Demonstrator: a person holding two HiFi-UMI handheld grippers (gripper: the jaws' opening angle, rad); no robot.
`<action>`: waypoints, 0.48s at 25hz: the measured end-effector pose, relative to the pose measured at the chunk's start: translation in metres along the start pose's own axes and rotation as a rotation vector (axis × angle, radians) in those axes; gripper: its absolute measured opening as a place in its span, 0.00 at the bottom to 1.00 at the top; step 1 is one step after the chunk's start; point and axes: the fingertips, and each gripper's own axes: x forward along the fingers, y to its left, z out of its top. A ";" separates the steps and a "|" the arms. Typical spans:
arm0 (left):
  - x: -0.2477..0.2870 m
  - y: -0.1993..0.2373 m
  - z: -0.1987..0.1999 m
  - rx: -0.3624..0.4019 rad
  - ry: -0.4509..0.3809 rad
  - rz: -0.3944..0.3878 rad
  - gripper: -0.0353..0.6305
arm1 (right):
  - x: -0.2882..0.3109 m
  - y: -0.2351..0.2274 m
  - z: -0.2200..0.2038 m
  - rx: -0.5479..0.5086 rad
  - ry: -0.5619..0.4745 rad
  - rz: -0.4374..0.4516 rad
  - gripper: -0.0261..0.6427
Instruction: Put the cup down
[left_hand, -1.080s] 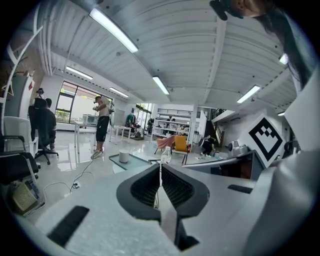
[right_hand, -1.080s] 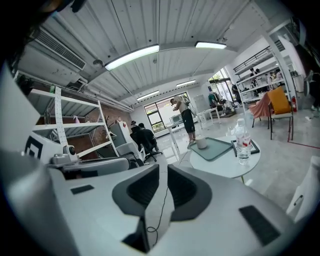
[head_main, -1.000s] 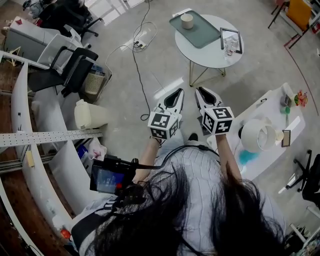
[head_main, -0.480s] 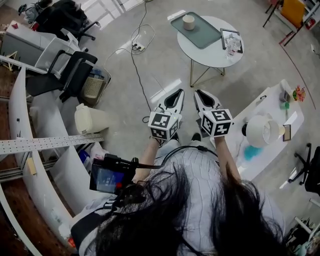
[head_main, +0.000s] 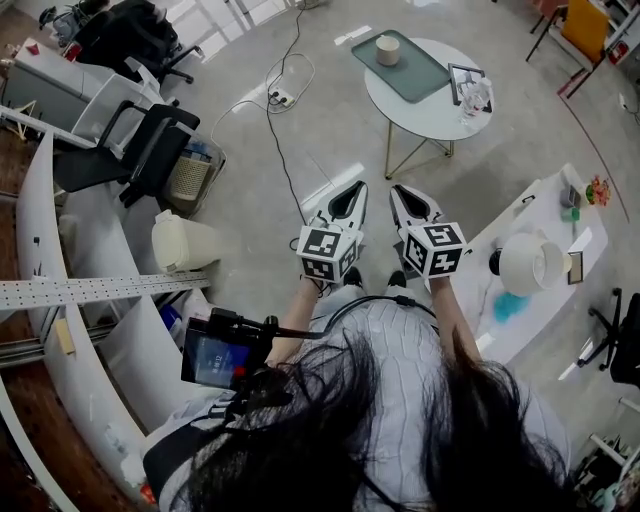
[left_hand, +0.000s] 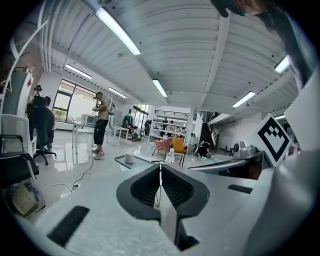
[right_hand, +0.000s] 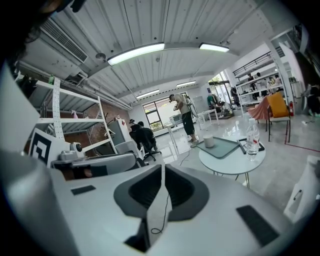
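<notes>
Right gripper (head_main: 399, 190) (jaws together) hangs well short of cup (head_main: 388, 50).

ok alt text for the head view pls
Seen from above, a person holds the white left gripper and right gripper, both shut and empty. Ahead, a round white table carries a grey-green rectangular tray with a beige cylindrical cup on it.

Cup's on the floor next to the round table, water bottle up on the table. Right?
Not quite. The cup isn't on the floor: it stands on the tray, which lies on the round table. The head view shows it. The water bottle is up on the table, as you said.
</notes>
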 end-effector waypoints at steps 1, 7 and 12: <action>-0.001 0.001 0.000 -0.001 -0.001 -0.002 0.08 | 0.000 0.002 0.000 -0.003 0.002 0.000 0.11; -0.002 0.002 0.001 -0.003 -0.004 -0.013 0.08 | 0.001 0.004 -0.001 -0.015 0.007 -0.011 0.11; -0.005 0.005 -0.001 -0.003 -0.001 -0.017 0.08 | 0.001 0.008 -0.003 -0.019 0.008 -0.017 0.10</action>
